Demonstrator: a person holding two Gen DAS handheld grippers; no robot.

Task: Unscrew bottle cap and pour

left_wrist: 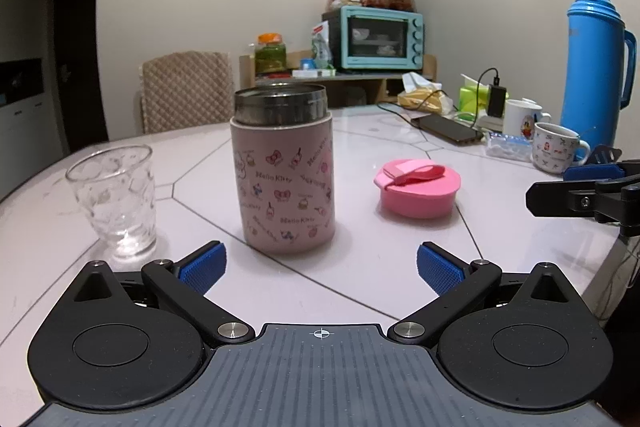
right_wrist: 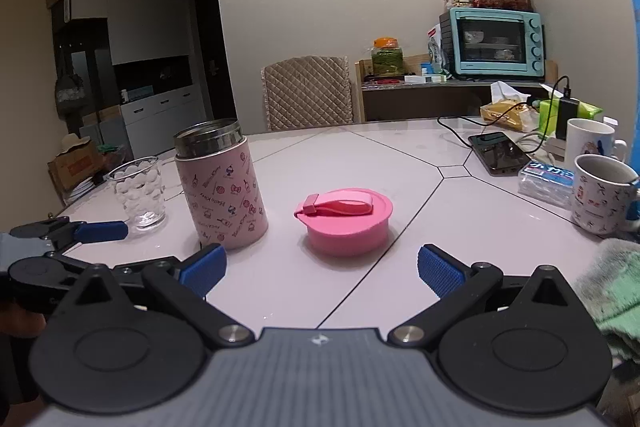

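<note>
Left wrist view: cap (left_wrist: 417, 191) lies off the bottle (left_wrist: 285, 171), glass (left_wrist: 114, 199) looks empty, both my tongs (left_wrist: 319, 267) (right_wrist: 319, 267) gape unloaded, so pouring or recapping fits.

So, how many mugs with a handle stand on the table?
2. The white mug stands at the far right beside the phone; the patterned mug stands nearer, in front of it. Others may be hidden beyond the right edge.

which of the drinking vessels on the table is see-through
The empty glass left of the pink flask. It is clear with a bubbled pattern; the flask and the two printed mugs at the table's right are opaque.
</note>
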